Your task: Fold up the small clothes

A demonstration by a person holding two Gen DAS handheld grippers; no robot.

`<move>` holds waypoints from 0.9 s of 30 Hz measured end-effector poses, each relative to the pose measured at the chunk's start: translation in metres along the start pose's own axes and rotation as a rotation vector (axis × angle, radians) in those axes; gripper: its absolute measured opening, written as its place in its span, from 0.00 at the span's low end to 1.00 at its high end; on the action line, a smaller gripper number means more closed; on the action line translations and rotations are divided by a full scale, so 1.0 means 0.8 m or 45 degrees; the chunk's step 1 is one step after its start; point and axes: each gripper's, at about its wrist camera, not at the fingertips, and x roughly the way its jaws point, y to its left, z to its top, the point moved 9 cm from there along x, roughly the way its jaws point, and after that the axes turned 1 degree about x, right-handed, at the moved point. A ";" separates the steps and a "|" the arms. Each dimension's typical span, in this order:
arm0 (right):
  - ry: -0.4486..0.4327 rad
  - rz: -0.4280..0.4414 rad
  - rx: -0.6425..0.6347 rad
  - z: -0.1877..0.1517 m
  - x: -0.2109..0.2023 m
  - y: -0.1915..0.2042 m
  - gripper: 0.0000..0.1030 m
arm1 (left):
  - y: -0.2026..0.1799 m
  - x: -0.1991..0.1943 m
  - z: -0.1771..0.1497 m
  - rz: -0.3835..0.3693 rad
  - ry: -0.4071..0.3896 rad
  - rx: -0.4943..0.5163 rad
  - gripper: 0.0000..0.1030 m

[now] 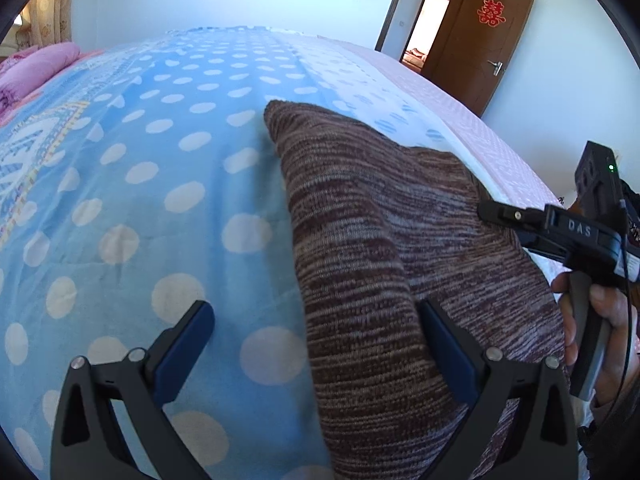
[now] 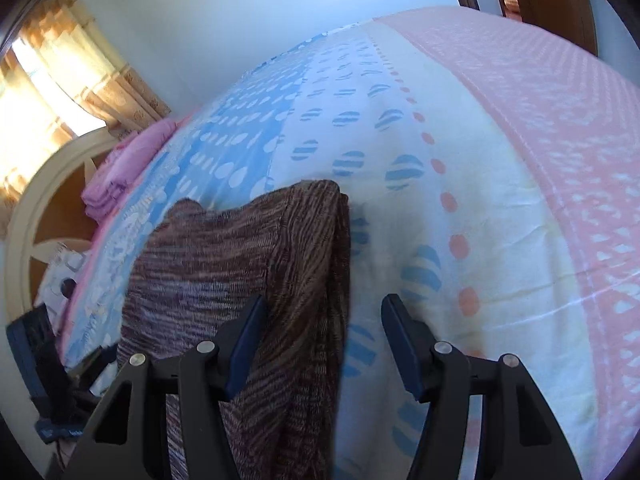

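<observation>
A brown and purple knitted garment (image 1: 380, 248) lies folded on the blue dotted bedsheet (image 1: 160, 184). My left gripper (image 1: 316, 332) is open wide over the garment's near left edge. Its right finger (image 1: 444, 344) rests over the knit and its left finger (image 1: 192, 340) is over bare sheet. My right gripper (image 2: 324, 332) is open too. The garment (image 2: 248, 248) has its right edge in the gap beside the left pad (image 2: 248, 340), while the right pad (image 2: 404, 344) stands apart over the sheet. In the left wrist view, a hand (image 1: 596, 320) holds the right gripper (image 1: 504, 220) at the garment's far right side.
A folded pink quilt (image 2: 120, 168) lies near the headboard (image 2: 36, 208), with curtains (image 2: 60, 72) behind. The sheet's pink band (image 2: 560, 160) runs along the bed's right edge. A brown door (image 1: 480, 48) stands ajar at the far wall.
</observation>
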 end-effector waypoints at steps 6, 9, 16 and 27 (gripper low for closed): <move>0.028 0.072 -0.025 0.009 0.019 0.011 0.50 | -0.015 0.002 -0.002 -0.043 0.009 0.069 0.89; 0.070 0.090 -0.075 0.008 0.028 0.026 0.31 | -0.033 -0.004 -0.006 -0.136 0.006 0.120 0.54; 0.005 0.036 -0.120 0.006 0.008 0.046 0.20 | -0.043 -0.034 -0.006 -0.035 -0.015 0.180 0.31; -0.041 0.162 -0.215 -0.014 -0.026 0.144 0.18 | -0.004 -0.125 -0.029 0.100 -0.070 0.192 0.29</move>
